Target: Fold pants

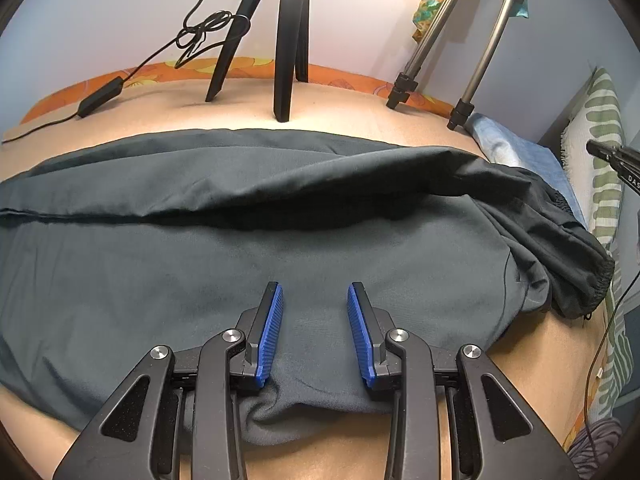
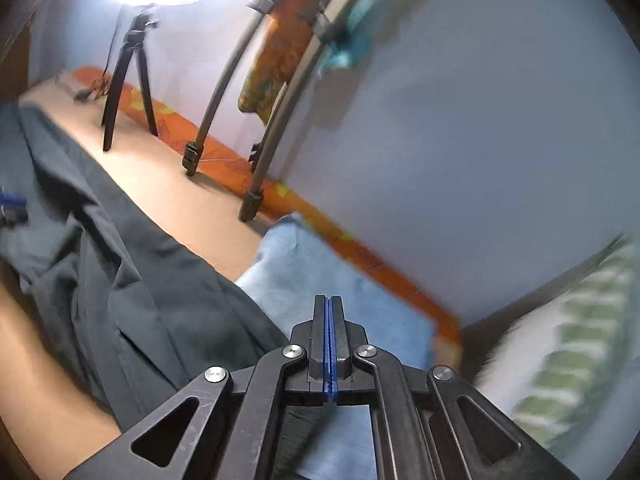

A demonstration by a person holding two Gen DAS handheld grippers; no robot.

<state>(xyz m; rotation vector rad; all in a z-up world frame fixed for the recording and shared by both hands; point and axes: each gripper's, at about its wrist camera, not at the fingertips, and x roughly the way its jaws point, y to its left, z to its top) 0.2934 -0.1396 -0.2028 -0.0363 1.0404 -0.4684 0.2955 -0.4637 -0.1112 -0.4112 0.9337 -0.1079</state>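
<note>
Pants [image 1: 280, 208] under part-spread left tool [image 1: 315, 292]; right tool [image 2: 330, 304] pressed together, empty, beside them.

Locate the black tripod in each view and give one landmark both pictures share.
Left wrist view: the black tripod stands top centre on the tan surface, behind the dark pants.
Right wrist view: the black tripod stands upper left, under the bright lamp glare, beyond the pants.
Shared landmark: the orange patterned strip running along the foot of the wall, just behind the tripod's feet.
</note>
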